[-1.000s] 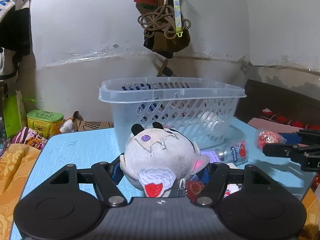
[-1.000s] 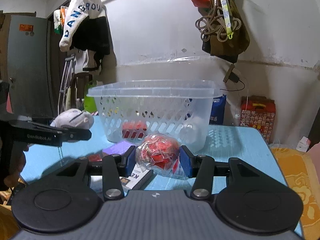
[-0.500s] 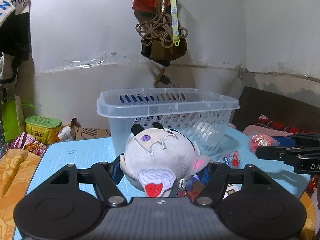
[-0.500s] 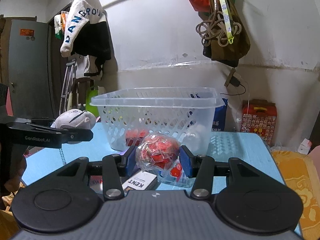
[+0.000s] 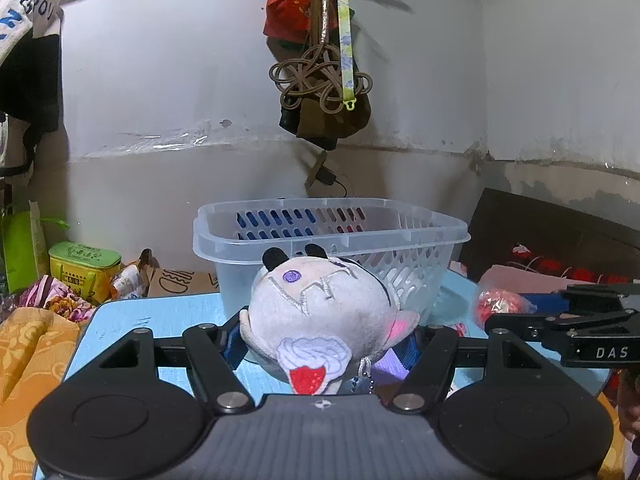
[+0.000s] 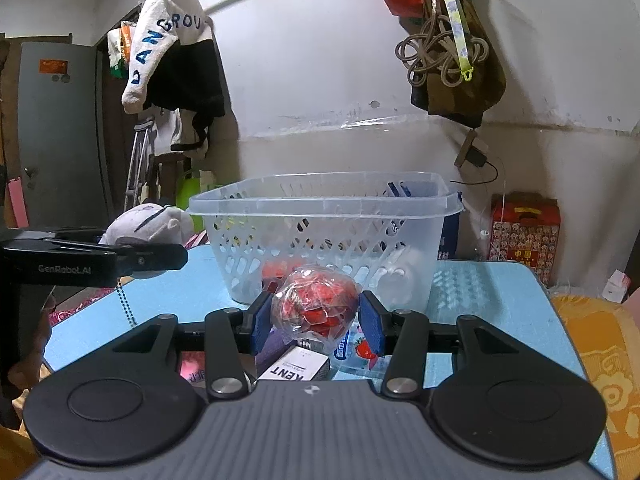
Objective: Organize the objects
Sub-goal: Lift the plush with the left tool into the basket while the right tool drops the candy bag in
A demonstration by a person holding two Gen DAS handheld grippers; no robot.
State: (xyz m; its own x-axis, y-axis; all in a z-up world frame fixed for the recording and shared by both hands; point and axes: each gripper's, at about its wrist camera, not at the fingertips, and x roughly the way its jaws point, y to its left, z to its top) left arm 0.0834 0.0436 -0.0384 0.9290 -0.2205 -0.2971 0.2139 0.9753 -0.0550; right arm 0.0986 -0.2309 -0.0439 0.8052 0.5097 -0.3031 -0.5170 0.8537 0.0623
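My left gripper (image 5: 324,340) is shut on a grey plush toy (image 5: 320,316) with black ears and holds it above the blue table, in front of the clear plastic basket (image 5: 332,236). My right gripper (image 6: 316,320) is shut on a clear bag of red candies (image 6: 314,306) and holds it in front of the same basket (image 6: 324,204). The plush toy (image 6: 148,224) and the left gripper also show at the left of the right wrist view. The candy bag (image 5: 500,304) shows at the right of the left wrist view.
On the blue table (image 6: 480,292) under my right gripper lie a white KENT box (image 6: 296,368), a purple box (image 6: 272,348) and a small strawberry bottle (image 6: 356,350). The basket holds red and white items. A green tin (image 5: 84,264) stands at far left.
Both grippers have risen with their loads; the basket rim now sits lower in both views and I see over it into the basket.
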